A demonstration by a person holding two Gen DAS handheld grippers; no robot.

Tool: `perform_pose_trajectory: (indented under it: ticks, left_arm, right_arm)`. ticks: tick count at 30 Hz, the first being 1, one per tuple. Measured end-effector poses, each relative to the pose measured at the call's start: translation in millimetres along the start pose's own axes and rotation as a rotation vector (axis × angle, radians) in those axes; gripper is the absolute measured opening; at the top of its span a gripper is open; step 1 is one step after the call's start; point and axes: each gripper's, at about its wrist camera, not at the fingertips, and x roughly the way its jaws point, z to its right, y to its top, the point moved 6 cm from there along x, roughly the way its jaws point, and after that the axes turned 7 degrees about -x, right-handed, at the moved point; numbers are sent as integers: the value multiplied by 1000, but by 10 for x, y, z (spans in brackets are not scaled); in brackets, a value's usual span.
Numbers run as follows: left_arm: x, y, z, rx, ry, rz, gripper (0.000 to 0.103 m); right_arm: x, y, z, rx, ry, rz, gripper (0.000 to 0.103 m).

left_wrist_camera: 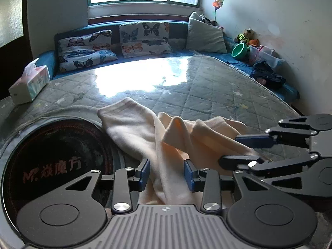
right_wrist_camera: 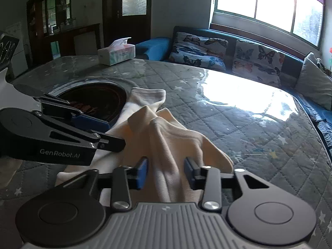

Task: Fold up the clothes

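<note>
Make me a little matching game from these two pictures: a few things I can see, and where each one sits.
Things:
1. tissue box
2. cream sock
3. butterfly cushions
4. green bowl

Places:
A. on the blue sofa under the window
B. by the wall, beside the plush toy
C. at the table's far corner
D. beside the round dark inset in the table

Pairs: 1-C, 2-D, 3-A, 4-B

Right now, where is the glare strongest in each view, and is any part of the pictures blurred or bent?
Left wrist view: window light burns out a patch of the table cover; straight edges bow at the rim. Right wrist view: similar glare on the cover at the right, the window is overexposed, and the cream garment looks slightly soft.
</note>
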Motion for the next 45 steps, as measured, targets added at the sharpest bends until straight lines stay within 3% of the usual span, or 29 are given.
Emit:
perform_pose_trajectory:
  ticks: [6,11,12,13,15,19,28,34,40,45]
  left_arm:
    - [100,53,-3,14,-8,2,40]
    - [206,58,-13,25,-24,-9,39]
    - [209,60,-25,24,-25,-7,36]
    - [212,61,-38,22,-25,-4,21]
    - [205,64,-66,12,-27,2,13]
    - [94,71,-163,-51,-32,30,8]
    - [-501,-63,-435,-154,10,124,7]
    - [-1048,-351,-773,-253,92,178,7]
    - [-1471,-803,-1050,-348,168,161,6]
    - [-1695,-1154,-1033,-381,194,100,2]
  right_arm:
    - [-49,-25,121,17,-35,15,10]
    - [-144,-62,256,62,-70,38,8]
    - [-167,-74,287,69,-75,40,8]
    - [-191,-88,315,76,-85,45,8]
    - [-236,-110,370,87,-102,48,8]
    - [-347,-220,535,138,-146,55,7]
    - [-574,-616,882,245,-238,32,7]
    - [-637,-859,934,290,-266,6,7]
    - [-670,-1026,925,317,-270,-12,7]
    - [-657,-1071,885,289,-264,-33,7]
